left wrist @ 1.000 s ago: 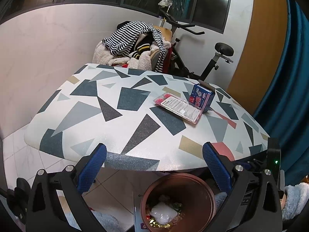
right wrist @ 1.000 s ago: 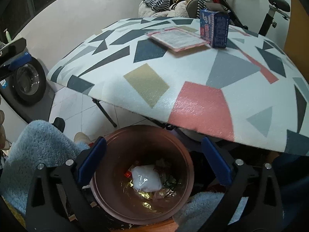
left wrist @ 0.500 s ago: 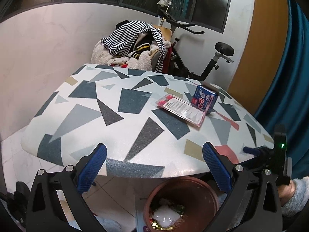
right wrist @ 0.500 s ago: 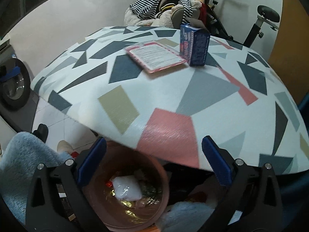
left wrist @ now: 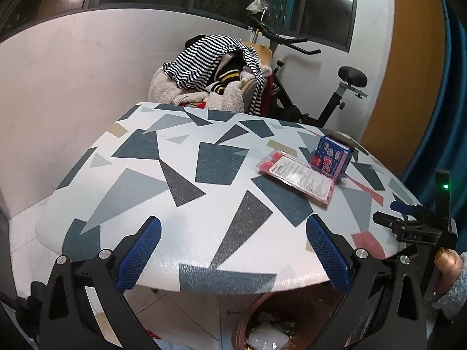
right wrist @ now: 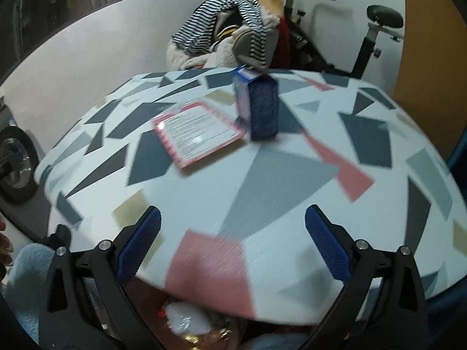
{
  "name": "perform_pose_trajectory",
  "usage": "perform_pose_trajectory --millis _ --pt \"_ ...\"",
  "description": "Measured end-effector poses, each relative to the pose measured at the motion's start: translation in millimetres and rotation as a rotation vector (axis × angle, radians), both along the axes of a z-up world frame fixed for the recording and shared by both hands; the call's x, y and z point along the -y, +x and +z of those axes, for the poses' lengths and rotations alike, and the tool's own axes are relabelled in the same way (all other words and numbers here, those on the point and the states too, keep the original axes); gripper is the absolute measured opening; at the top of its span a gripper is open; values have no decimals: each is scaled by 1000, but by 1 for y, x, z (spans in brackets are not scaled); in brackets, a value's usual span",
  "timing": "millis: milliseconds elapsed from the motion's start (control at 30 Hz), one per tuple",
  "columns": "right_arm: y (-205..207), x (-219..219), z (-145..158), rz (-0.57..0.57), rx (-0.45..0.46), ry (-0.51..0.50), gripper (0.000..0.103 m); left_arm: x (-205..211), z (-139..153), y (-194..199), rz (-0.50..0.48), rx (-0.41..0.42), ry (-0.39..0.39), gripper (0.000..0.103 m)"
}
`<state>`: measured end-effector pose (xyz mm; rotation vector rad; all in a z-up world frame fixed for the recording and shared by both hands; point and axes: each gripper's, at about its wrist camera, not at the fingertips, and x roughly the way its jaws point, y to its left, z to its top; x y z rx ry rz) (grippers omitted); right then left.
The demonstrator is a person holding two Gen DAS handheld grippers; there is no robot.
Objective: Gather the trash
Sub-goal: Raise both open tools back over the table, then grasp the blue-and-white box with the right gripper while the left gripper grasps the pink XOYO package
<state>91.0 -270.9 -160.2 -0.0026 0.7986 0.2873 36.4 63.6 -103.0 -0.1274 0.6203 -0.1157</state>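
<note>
A flat pink packet with a white printed label lies on the patterned table, and a blue carton stands just behind it. Below the table's near edge a brown bin holds a white wad and foil wrappers. My left gripper hovers open at the table's near edge with nothing between its blue pads. My right gripper is open and empty too, over the near edge; it also shows at the right of the left wrist view.
A chair heaped with striped and fleecy clothes and an exercise bike stand behind the table. A blue curtain hangs at the right. A washing machine door is at the left. A fluffy pale-blue sleeve shows near my grippers.
Both grippers have risen from over the bin to table height. The right one moved forward over the table's near edge, so the bin has slid mostly out of its view.
</note>
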Motion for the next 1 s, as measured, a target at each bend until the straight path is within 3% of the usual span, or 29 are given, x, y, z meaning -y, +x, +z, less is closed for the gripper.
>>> perform_pose_trajectory --millis 167,300,500,633,733,800,833,867,933,1000 --pt "33 5 7 -42 -1 -54 97 -2 -5 13 -6 -14 -34 97" --pt "63 10 13 -51 50 -27 97 0 -9 24 -14 -32 -47 97" --pt "115 2 12 -14 72 -74 97 8 -15 51 -43 -88 -111 97" --pt "150 4 20 -19 44 -12 96 18 -20 75 -75 -145 -151 97" --pt "163 1 18 -14 31 2 80 26 -28 96 -100 -219 -219 97" --pt "171 -2 12 13 12 14 63 31 -37 112 -104 -280 -304 97" --pt "171 -3 10 23 19 8 48 33 -40 116 -99 -296 -321 90" --pt "170 -4 10 24 26 5 42 35 -43 123 -95 -317 -343 70" --pt "165 -4 8 33 62 1 42 42 -53 138 -96 -373 -389 52" --pt "160 -2 4 30 79 18 42 49 -63 155 -82 -417 -436 52"
